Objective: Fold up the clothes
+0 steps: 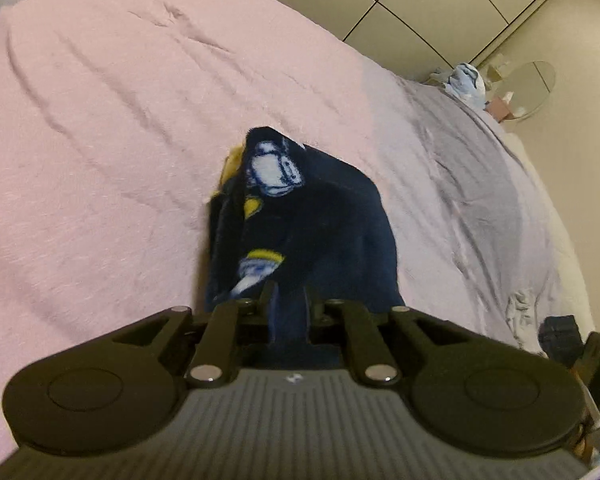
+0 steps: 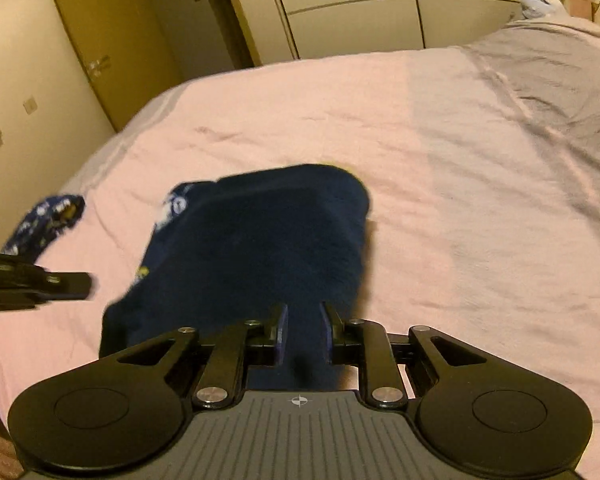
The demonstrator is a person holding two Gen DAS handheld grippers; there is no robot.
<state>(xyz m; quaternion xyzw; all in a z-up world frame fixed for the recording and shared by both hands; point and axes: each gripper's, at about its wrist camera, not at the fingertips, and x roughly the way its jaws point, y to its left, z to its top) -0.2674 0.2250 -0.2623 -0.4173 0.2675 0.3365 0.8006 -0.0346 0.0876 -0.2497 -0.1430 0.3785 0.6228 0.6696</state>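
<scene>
Both grippers hold one dark navy fleece garment [image 1: 320, 232] above a pink-covered bed [image 1: 100, 120]. The left gripper [image 1: 288, 296] has its jaws nearly closed on a bunched fold of the cloth, which hangs forward and down. The right gripper [image 2: 303, 314] has its jaws slightly apart with fabric between them; contact appears to hold, though motion blur makes this uncertain. The garment is judged light, soft and limp, with a plush, non-slippery pile; it will drape and bunch rather than keep shape. Best held at edges or corners, spread well apart, to draw it flat.
</scene>
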